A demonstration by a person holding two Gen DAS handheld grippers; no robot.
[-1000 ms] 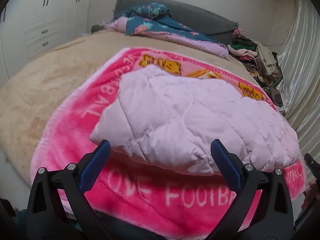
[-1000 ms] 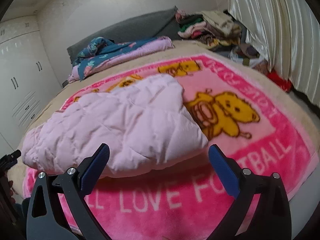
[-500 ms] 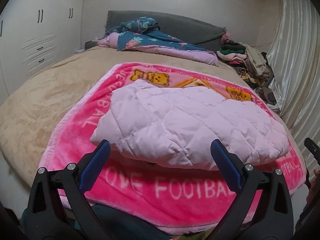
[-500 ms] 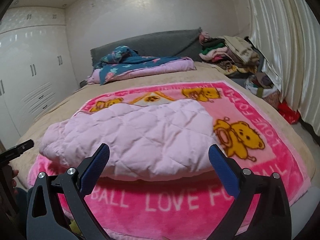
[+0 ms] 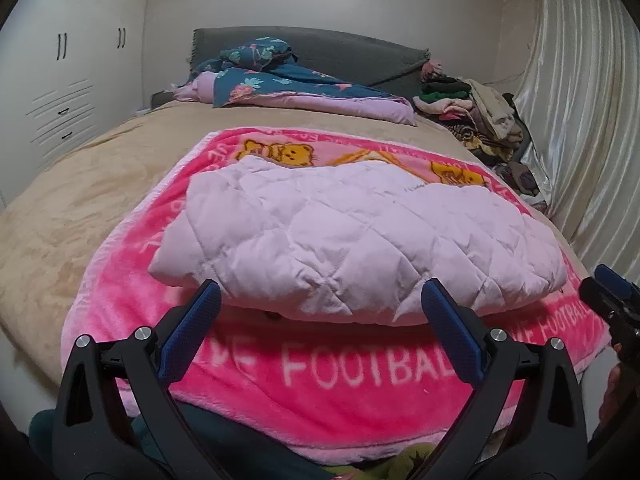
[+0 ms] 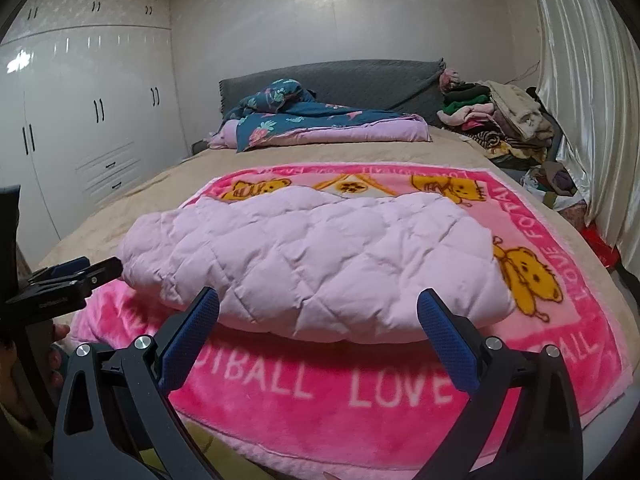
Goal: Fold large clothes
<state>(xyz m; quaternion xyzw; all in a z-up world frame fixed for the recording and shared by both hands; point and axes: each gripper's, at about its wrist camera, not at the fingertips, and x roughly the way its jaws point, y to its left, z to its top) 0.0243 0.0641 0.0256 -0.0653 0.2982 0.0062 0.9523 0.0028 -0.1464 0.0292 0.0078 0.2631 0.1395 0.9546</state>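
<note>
both tools, left tool [image 5: 320, 312] and right tool [image 6: 318, 310], are hanging wide open and empty, facing the folded pink quilted coat [image 5: 352, 240] lying crosswise ahead.

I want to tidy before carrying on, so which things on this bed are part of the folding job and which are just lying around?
Part of the job:
- pale pink quilted jacket
- left gripper, open
- right gripper, open

Lying about:
- pink bear blanket under the jacket
- floral duvet by the headboard
- clothes pile near the curtain
</note>
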